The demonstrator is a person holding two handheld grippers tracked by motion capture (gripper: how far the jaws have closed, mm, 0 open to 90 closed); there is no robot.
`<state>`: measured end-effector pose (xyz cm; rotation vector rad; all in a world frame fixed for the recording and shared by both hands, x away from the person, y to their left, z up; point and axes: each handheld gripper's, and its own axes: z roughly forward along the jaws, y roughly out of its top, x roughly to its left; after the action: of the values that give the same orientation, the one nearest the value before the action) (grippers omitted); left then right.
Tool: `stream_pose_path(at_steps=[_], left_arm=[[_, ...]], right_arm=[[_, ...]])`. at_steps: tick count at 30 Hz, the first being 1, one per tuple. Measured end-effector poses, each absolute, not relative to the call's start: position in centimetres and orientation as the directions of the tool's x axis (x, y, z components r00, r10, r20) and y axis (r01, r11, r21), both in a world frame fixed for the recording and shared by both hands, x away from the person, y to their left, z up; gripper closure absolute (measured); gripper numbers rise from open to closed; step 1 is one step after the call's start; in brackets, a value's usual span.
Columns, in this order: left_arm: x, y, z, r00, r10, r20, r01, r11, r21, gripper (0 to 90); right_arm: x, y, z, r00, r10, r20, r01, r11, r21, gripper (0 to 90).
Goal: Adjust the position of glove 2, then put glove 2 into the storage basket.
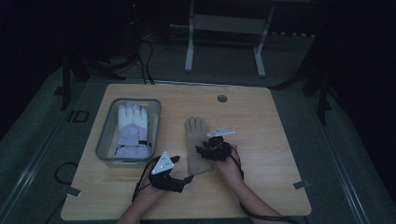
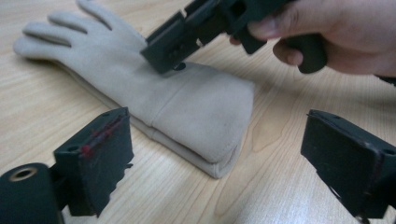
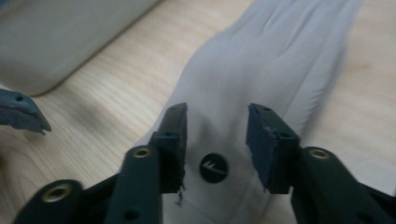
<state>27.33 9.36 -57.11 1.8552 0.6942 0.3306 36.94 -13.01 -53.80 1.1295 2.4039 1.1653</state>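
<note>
- grey bin (image 1: pixel 105 140) near the table's (image 1: pixel 261 186) left edge holds one white glove (image 1: pixel 133 128); one tan glove (image 1: pixel 196 144) mid-table
- right gripper (image 3: pixel 217 140) parted over tan glove; left gripper (image 2: pixel 224 168) released

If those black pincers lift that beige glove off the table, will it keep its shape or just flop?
Probably flop: the beige glove lies flat and soft on the table, with a folded cuff edge. It looks light, like fabric or suede, so it should not slip easily. The right gripper stands open over a small round logo button, likely its one hard spot.
</note>
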Motion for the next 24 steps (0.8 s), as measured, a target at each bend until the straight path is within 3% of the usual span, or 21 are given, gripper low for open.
stream_pose_path(at_steps=[5, 7, 10, 16, 21, 24], left_arm=[[27.3, 8.9, -57.1, 0.778, 0.621, -0.092, 0.320, -0.267, 0.909, 9.5], [27.5, 8.9, -57.1, 0.774, 0.623, -0.116, 0.354, -0.273, 0.895, 9.5], [27.6, 8.8, -57.0, 0.762, 0.636, -0.125, 0.375, -0.276, 0.885, 9.4], [27.8, 8.7, -56.9, 0.741, 0.659, -0.126, 0.401, -0.285, 0.870, 9.3], [27.9, 8.3, -57.0, 0.747, 0.655, -0.111, 0.406, -0.318, 0.857, 9.3], [27.9, 7.8, -56.9, 0.762, 0.640, -0.097, 0.399, -0.347, 0.848, 9.4]], right_arm=[[37.5, -14.6, -52.7, -0.680, 0.718, 0.147, 0.548, 0.366, 0.752, 30.3], [37.4, -14.9, -52.5, -0.702, 0.698, 0.140, 0.531, 0.382, 0.756, 17.0], [37.3, -15.4, -52.3, -0.731, 0.666, 0.149, 0.509, 0.386, 0.769, 13.5], [37.6, -16.4, -52.3, -0.769, 0.629, 0.110, 0.455, 0.418, 0.786, 15.8], [38.1, -17.3, -51.7, -0.749, 0.646, 0.144, 0.507, 0.421, 0.752, 17.8], [38.4, -17.6, -51.4, -0.741, 0.644, 0.192, 0.534, 0.390, 0.751, 12.8]])
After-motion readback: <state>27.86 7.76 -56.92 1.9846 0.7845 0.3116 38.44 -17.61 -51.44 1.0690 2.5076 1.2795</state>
